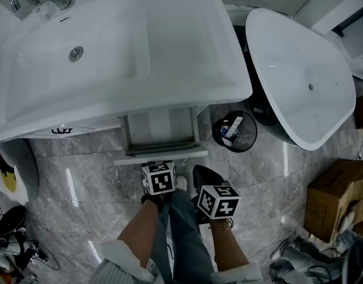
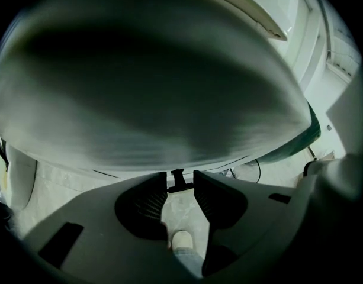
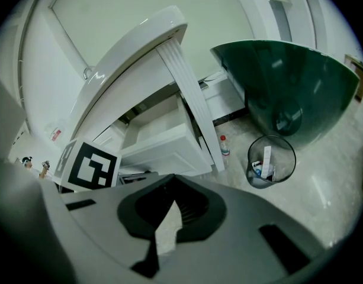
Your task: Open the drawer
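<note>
The white drawer (image 1: 160, 136) stands pulled out from under the sink vanity (image 1: 187, 52), its front panel (image 1: 161, 154) facing me. My left gripper (image 1: 160, 171) hovers just in front of that panel. In the left gripper view the panel's pale face (image 2: 145, 81) fills the frame, and the gripper (image 2: 180, 185) is open, with a small black handle (image 2: 180, 180) at the gap between its tips. My right gripper (image 1: 217, 201) hangs lower right, away from the drawer. In the right gripper view it (image 3: 171, 179) is shut with nothing in it, and the pulled-out drawer (image 3: 163, 141) shows beyond.
A wire waste bin (image 1: 234, 131) stands on the marble floor right of the drawer, with a small bottle (image 3: 224, 145) beside the vanity leg. A large bathtub (image 1: 299, 76) fills the right. A cardboard box (image 1: 338, 197) sits at the lower right. My shoe (image 2: 182, 240) is below the jaws.
</note>
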Motion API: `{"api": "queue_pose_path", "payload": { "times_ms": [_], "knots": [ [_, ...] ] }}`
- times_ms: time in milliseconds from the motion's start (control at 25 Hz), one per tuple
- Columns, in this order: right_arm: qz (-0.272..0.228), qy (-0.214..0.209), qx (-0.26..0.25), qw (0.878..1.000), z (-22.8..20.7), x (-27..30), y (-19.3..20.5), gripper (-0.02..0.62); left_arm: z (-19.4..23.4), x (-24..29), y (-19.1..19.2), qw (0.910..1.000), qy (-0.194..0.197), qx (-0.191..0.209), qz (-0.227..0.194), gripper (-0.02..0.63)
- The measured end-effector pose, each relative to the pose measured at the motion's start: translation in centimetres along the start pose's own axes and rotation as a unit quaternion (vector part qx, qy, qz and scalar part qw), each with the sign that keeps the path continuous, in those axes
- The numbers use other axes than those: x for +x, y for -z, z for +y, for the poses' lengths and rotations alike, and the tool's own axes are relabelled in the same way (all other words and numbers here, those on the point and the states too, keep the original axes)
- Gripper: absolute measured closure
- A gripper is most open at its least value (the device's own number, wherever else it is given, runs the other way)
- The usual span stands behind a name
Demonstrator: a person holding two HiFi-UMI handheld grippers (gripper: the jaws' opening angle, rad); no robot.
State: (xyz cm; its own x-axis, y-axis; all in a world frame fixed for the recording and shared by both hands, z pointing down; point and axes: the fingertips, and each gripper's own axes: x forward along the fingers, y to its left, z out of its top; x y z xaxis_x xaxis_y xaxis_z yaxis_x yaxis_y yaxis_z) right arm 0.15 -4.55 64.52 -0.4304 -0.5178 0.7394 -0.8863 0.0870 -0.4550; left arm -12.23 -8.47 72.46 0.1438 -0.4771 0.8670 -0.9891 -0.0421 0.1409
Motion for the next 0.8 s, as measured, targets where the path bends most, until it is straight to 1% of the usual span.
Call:
{"api": "queue_pose_path", "payload": {
  "times_ms": [440,640,800],
  "knots": [
    [0.011,-0.001,-0.005,1.0,0.1,0.2,0.7,0.586,-0.1,0.0,0.4,0.9997,-0.008,-0.007,-0.022,0.453],
    [0.012,-0.004,-0.011,1.0,0.4,0.1,0.5,0.586,-0.2,-0.7,0.9,0.9999,-0.003,-0.012,-0.012,0.453],
    [0.014,-0.007,-0.018,1.0,1.2,-0.4,0.1,0.586,0.0,-2.1,2.0,0.9999,-0.006,-0.012,-0.001,0.453]
  ]
}}
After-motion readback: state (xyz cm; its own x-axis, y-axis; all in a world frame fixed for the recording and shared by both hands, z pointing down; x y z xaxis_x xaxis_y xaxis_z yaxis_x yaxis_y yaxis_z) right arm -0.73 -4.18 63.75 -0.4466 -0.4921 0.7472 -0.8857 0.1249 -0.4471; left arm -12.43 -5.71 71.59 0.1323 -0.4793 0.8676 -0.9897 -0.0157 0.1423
